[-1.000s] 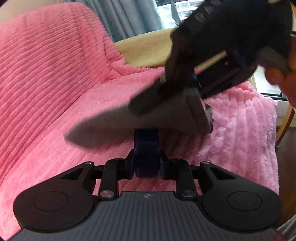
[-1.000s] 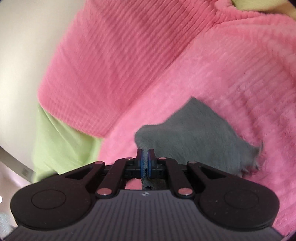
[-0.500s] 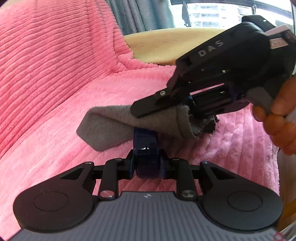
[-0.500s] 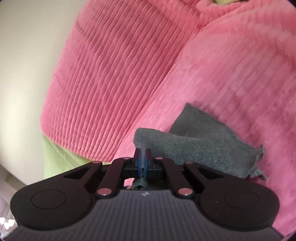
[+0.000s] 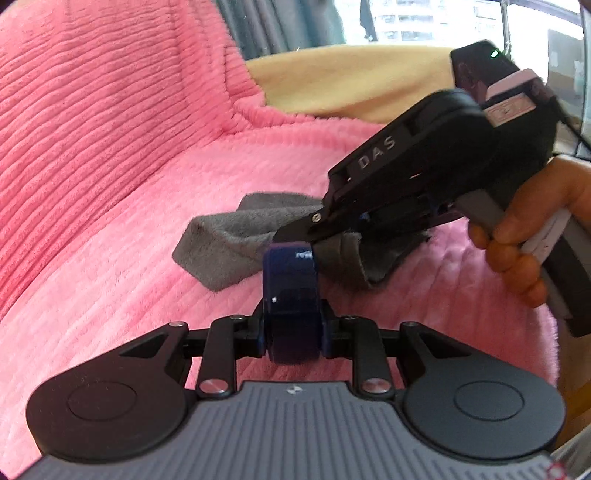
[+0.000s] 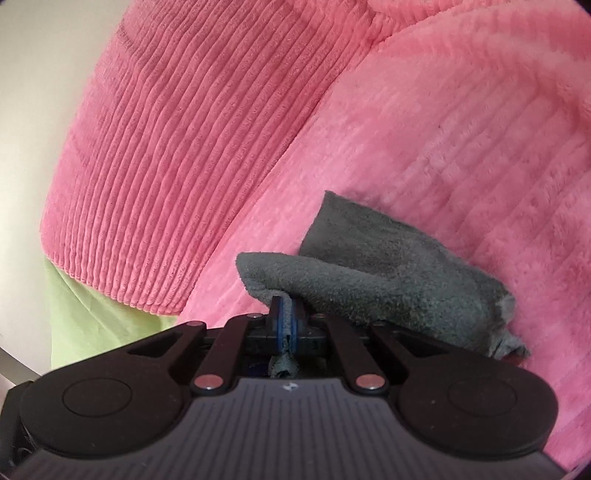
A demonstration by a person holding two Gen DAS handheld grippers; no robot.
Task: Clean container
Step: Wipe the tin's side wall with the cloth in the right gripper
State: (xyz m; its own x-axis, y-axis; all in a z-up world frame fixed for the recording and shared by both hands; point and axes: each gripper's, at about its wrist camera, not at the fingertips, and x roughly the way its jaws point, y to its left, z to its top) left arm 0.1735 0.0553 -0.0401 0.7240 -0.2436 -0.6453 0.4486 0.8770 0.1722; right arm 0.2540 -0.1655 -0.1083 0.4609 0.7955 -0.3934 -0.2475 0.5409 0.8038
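Observation:
A small dark blue container stands upright between the fingers of my left gripper. Its jaws are opening, though the pads still sit against the container's sides. A grey cloth lies bunched on the pink blanket right behind the container's top. My right gripper, held by a hand, reaches in from the right and is shut on a fold of that cloth. In the right wrist view, the right gripper pinches the grey cloth edge between its blue pads. The container is hidden in the right wrist view.
A ribbed pink blanket covers the seat and backrest of a sofa. A yellow cushion lies beyond it, with curtains and a window behind. A light green sheet and a pale wall show at the left.
The right gripper has come down with the cloth, which hung spread in the air and now rests bunched on the blanket behind the container's top. The left gripper has stayed in place.

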